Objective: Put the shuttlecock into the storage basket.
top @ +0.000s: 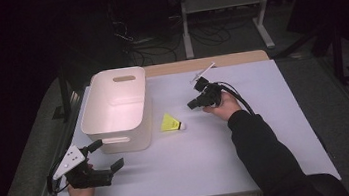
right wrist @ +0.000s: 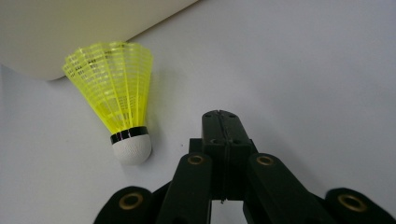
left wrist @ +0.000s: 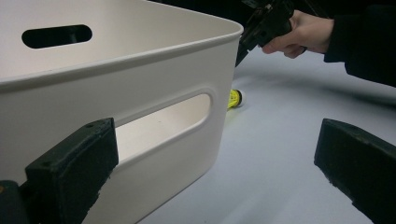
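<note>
A yellow shuttlecock (top: 171,123) with a white cork lies on its side on the white table, just right of the white bin (top: 114,116). My right gripper (top: 193,104) hovers a little right of it, jaws pressed together with nothing between them; in the right gripper view the shuttlecock (right wrist: 116,109) lies left of the shut jaw tips (right wrist: 220,116). My left gripper (top: 106,155) rests near the table's front left corner, open, its fingers (left wrist: 74,165) level with the bin's near wall (left wrist: 140,88). The shuttlecock's cork (left wrist: 235,98) peeks out past the bin's corner.
The bin (right wrist: 70,28) is empty inside and has handle slots in its walls. A wooden strip (top: 208,62) runs along the table's far edge. Beyond it stand a metal frame (top: 225,13) and cables on the dark floor.
</note>
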Available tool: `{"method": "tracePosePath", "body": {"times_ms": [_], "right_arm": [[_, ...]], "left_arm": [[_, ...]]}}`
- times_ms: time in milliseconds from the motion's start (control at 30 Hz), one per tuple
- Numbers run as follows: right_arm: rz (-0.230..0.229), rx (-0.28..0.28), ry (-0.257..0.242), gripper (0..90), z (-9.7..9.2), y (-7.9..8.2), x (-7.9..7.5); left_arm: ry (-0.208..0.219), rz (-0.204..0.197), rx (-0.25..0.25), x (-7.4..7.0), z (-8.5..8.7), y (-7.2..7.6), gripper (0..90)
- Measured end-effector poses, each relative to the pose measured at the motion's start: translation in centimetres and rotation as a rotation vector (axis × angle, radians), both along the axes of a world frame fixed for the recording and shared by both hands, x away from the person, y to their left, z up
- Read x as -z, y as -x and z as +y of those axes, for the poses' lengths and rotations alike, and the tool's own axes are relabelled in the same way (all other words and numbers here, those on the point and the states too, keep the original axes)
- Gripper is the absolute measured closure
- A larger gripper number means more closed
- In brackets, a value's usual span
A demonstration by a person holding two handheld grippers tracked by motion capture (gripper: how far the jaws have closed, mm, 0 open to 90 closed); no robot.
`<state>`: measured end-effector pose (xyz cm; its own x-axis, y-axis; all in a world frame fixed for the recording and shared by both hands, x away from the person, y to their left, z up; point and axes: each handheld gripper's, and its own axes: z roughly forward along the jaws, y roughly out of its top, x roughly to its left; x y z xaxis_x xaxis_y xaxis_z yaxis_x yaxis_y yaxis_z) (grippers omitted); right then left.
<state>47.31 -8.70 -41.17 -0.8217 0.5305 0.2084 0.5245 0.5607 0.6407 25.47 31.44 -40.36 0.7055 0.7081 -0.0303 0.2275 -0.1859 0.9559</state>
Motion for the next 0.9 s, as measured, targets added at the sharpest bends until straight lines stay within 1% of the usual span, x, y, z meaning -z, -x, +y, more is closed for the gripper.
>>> {"method": "tracePosePath", "body": {"times_ms": [333,433,567,833,900], "right_arm": [[-0.015,-0.025,-0.011,88.5,-0.1,0.8,-0.7],[-0.023,-0.05,-0.016,88.4,0.1,1.3,-1.0],[-0.03,-0.068,-0.026,88.4,0.3,2.0,-1.4],[-0.05,-0.125,-0.028,88.3,0.6,3.3,-2.1],[-0.051,-0.134,-0.033,86.6,0.7,3.6,-2.2]], "left_arm": [[0.0,0.0,0.0,0.0,0.0,0.0,0.0],[0.0,0.0,0.0,0.0,0.0,0.0,0.0],[-0.001,0.0,0.0,0.0,0.0,0.0,0.0],[0.0,0.0,0.0,0.0,0.0,0.0,0.0],[-0.001,0.001,0.0,0.0,0.0,0.0,0.0]]}}
